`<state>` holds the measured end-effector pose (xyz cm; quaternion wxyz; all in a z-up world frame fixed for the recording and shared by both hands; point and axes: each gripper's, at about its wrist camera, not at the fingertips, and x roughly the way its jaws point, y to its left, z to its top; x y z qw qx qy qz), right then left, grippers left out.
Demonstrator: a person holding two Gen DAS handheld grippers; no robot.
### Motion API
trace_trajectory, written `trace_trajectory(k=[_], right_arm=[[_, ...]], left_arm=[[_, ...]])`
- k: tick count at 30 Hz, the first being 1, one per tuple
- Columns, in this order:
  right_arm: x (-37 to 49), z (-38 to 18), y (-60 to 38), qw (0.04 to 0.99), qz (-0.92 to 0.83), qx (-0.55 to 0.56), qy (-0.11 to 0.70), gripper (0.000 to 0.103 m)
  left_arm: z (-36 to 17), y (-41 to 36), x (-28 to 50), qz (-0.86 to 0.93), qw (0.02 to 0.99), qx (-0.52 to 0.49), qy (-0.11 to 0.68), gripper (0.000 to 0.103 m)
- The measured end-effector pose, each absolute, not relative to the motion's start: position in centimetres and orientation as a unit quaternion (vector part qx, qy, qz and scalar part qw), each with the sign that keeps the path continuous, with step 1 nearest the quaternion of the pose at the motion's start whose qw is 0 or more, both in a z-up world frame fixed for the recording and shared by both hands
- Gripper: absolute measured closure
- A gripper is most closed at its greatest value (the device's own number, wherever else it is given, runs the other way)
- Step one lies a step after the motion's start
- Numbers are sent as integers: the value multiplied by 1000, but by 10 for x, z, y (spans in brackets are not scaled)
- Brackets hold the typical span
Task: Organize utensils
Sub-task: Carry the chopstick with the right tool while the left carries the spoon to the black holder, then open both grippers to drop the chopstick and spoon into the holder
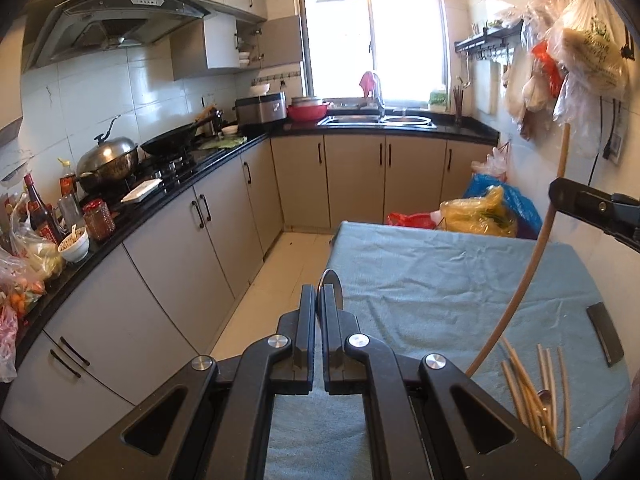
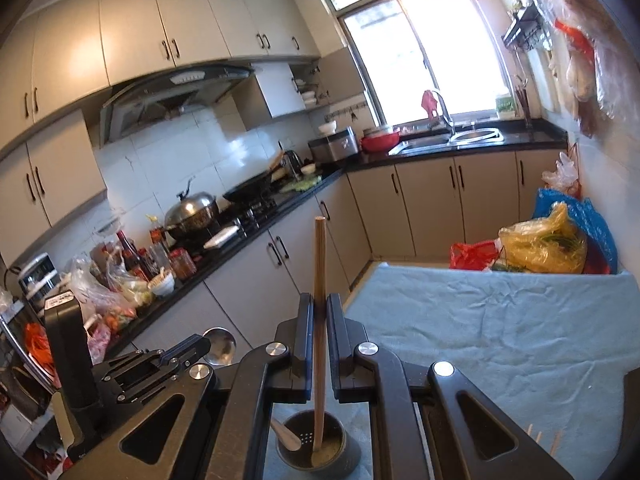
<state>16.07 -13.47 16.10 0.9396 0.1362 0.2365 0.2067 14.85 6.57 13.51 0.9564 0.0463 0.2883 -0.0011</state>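
Left gripper [image 1: 319, 300], jaws clenched on a metal spoon [image 1: 331, 286] whose round bowl rises above the fingertips; seen from the right wrist, the same spoon bowl [image 2: 219, 346] projects beside the left tool. Right gripper [image 2: 320, 312], jaws grasping a single wooden chopstick [image 2: 319, 280], held upright, its lower end inside a dark utensil cup [image 2: 352, 450] that stands on the blue cloth [image 2: 500, 340] covering the table; a pale handle also leans in the cup. Loose chopsticks [image 1: 532, 392] lie in a heap on the cloth near its right edge, beside a flat black bar [image 1: 605, 334]. Kitchen counter [image 1: 160, 208] lies to the left.
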Motion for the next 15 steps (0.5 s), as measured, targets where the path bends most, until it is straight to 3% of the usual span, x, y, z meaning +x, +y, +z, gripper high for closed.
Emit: trace_trajectory(k=[15], right_arm=[[197,87,-113,916,201,109,330,96]], left_arm=[[83,52,174,-22,942,53,332,101]])
